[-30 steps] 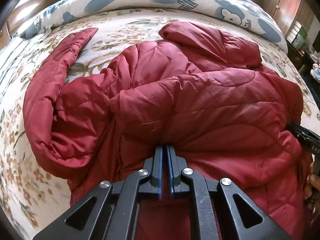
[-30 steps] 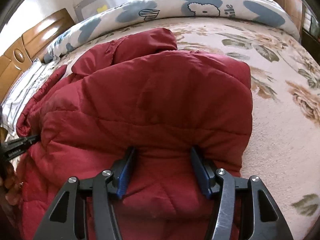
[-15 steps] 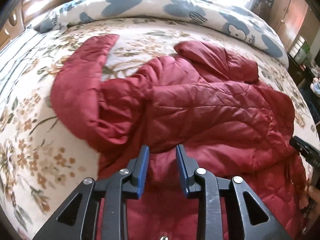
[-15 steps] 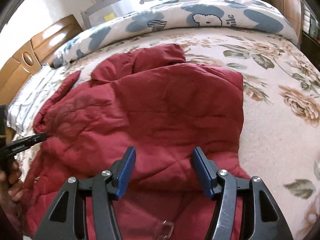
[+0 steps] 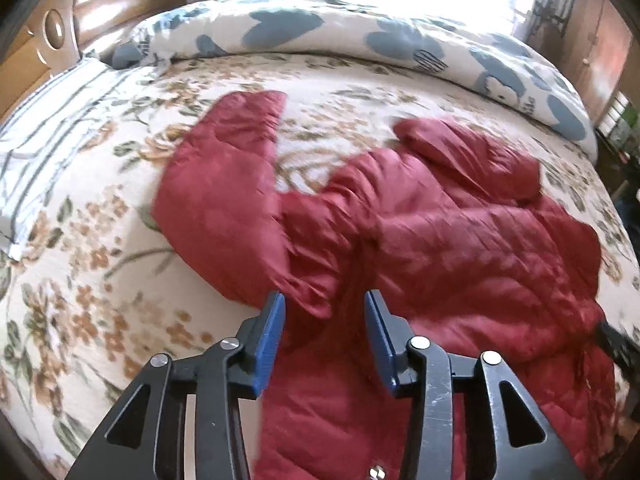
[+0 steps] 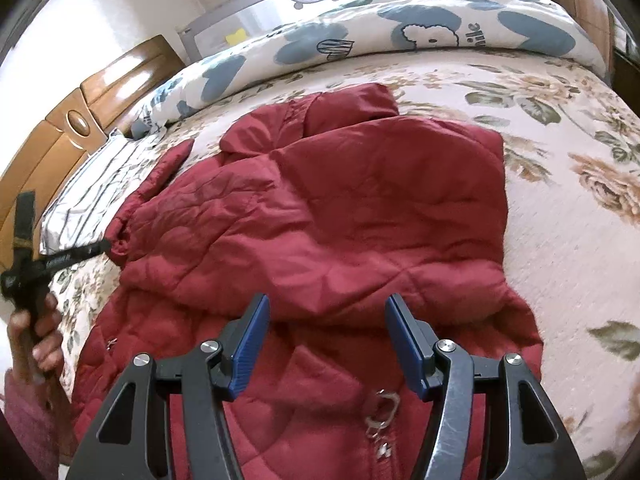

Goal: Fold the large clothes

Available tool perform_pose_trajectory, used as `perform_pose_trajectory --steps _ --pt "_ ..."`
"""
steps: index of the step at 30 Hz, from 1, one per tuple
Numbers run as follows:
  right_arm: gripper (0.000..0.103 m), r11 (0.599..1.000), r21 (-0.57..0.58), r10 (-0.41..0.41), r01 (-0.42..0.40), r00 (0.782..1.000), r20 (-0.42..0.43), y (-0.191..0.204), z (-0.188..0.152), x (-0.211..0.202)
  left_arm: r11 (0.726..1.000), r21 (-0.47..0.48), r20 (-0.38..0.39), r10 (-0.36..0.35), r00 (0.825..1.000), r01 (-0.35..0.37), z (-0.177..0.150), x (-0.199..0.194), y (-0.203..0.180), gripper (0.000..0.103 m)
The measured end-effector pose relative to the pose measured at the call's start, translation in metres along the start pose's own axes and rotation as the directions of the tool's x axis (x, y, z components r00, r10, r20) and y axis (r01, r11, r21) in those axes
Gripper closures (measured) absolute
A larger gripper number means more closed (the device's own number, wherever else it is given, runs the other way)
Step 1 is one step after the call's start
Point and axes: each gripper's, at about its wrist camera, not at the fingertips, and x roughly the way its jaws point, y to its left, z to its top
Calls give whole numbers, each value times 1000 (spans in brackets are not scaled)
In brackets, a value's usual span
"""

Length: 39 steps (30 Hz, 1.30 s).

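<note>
A dark red quilted jacket point(image 5: 440, 240) lies on the floral bedspread point(image 5: 80, 280), its lower part folded up over the body. One sleeve point(image 5: 224, 168) stretches out to the left. In the right wrist view the jacket point(image 6: 340, 208) fills the middle, with a metal zipper pull point(image 6: 382, 408) near the bottom. My left gripper point(image 5: 324, 320) is open and empty above the jacket's near left edge. My right gripper point(image 6: 326, 320) is open and empty above the fold's near edge. The left gripper also shows at the left of the right wrist view point(image 6: 76, 256), held by a hand.
A rolled white duvet with blue prints point(image 6: 400, 28) lies along the far side of the bed. A striped pillow point(image 5: 36, 140) and a wooden headboard point(image 6: 60, 136) are at the left. Wooden cabinets point(image 5: 600, 48) stand at the right.
My left gripper let go of the jacket, opened wide and drew back. My right gripper, open throughout, also pulled back and up. The folded jacket settled flat on the bed.
</note>
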Motion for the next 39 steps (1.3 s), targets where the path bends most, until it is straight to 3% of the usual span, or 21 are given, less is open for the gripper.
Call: perform_pose_trajectory --steps 3,5,9,11,15,16,18,19,20,23,26,31,35,39 --pt "42 1000 6 27 -27 1000 4 5 -4 -5 998 -8 -6 59 998 -59 22 6 9 57" --pt "40 999 2 41 -41 999 15 9 -6 -10 993 6 -12 117 993 -117 41 17 12 47" --pt "40 999 -6 54 -54 998 12 15 -10 -15 976 66 -67 214 975 -209 84 54 12 38" --pt "39 998 -9 62 -62 998 12 18 -11 -18 963 99 -105 261 960 -251 104 78 11 31" --pt "37 998 -4 65 -65 998 21 17 -16 -19 924 136 -157 377 913 -358 133 124 9 30" --pt "37 998 5 67 -67 998 13 16 -17 -17 917 143 -178 395 901 -373 138 138 8 32" --pt "37 997 14 69 -69 998 3 14 -19 -15 909 155 -214 414 885 -388 141 158 12 55" --pt "37 997 16 69 -69 998 -1 13 -20 -14 909 144 -236 415 879 -391 143 168 16 76" --pt "37 997 16 70 -70 998 -4 13 -21 -14 915 120 -247 402 882 -384 144 172 20 83" --pt "37 997 17 72 -71 997 -2 13 -24 -15 944 13 -213 326 921 -331 147 162 32 91" --pt "37 996 27 85 -85 996 11 13 -24 -18 955 -19 -123 292 948 -297 141 135 28 94" --pt "37 995 15 98 -98 994 39 20 -24 -25 989 -94 -30 112 993 -114 118 80 26 94" --pt "37 995 23 100 -101 994 38 22 -25 -27 994 -113 36 -7 999 11 97 40 16 94" --pt "37 995 27 98 -99 994 42 23 -30 -33 990 -99 105 -89 990 99 73 2 3 94"
